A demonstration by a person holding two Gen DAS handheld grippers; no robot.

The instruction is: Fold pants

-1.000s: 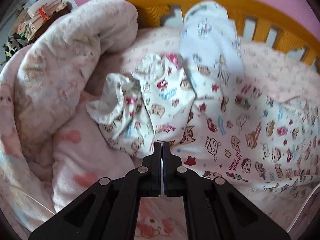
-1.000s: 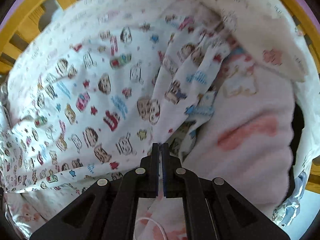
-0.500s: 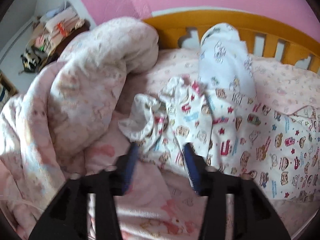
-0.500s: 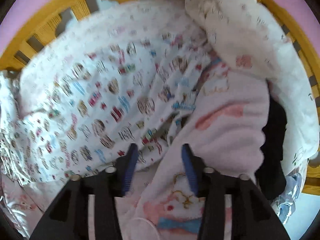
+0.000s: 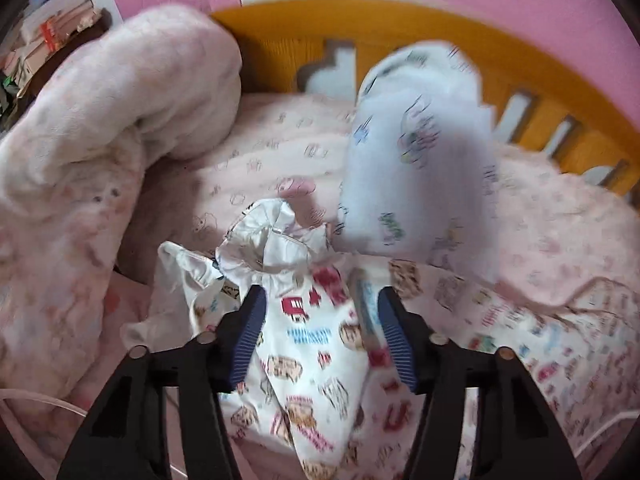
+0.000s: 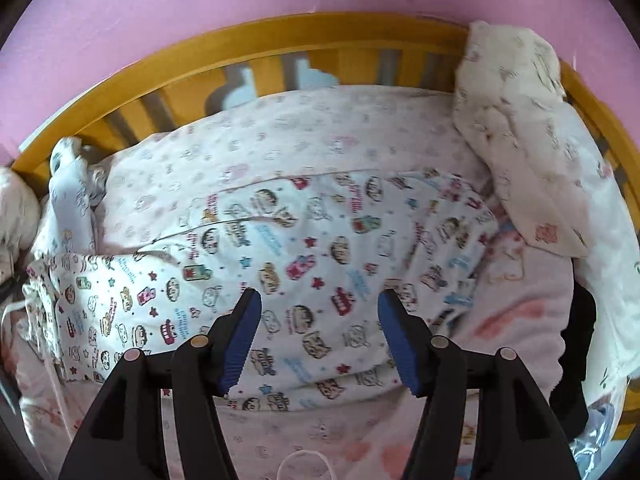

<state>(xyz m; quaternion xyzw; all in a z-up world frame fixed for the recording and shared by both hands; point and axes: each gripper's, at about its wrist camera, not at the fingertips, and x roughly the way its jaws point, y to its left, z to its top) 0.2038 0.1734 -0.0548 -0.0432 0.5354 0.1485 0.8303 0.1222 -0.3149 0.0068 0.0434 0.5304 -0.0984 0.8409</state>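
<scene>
White cartoon-print pants [image 6: 304, 264] lie spread across the pink bed sheet [image 6: 280, 136], folded lengthwise. In the left wrist view the ruffled cuffs [image 5: 272, 240] of the pants [image 5: 316, 344] lie bunched just beyond my fingers. My left gripper [image 5: 320, 320] is open with the leg cloth lying between its blue pads [image 5: 250, 328]. My right gripper [image 6: 318, 320] is open and empty above the middle of the pants.
A rolled pink blanket [image 5: 100, 160] fills the left. A white printed pillow [image 5: 416, 168] leans on the orange wooden bed rail [image 5: 440, 36]. A cream pillow [image 6: 516, 128] lies at the right. A dark object [image 6: 572, 356] sits by the right edge.
Both grippers have opened and let go of the pants. Both have pulled back and up; the left now sits over the cuff end, and the pants lie flat.
</scene>
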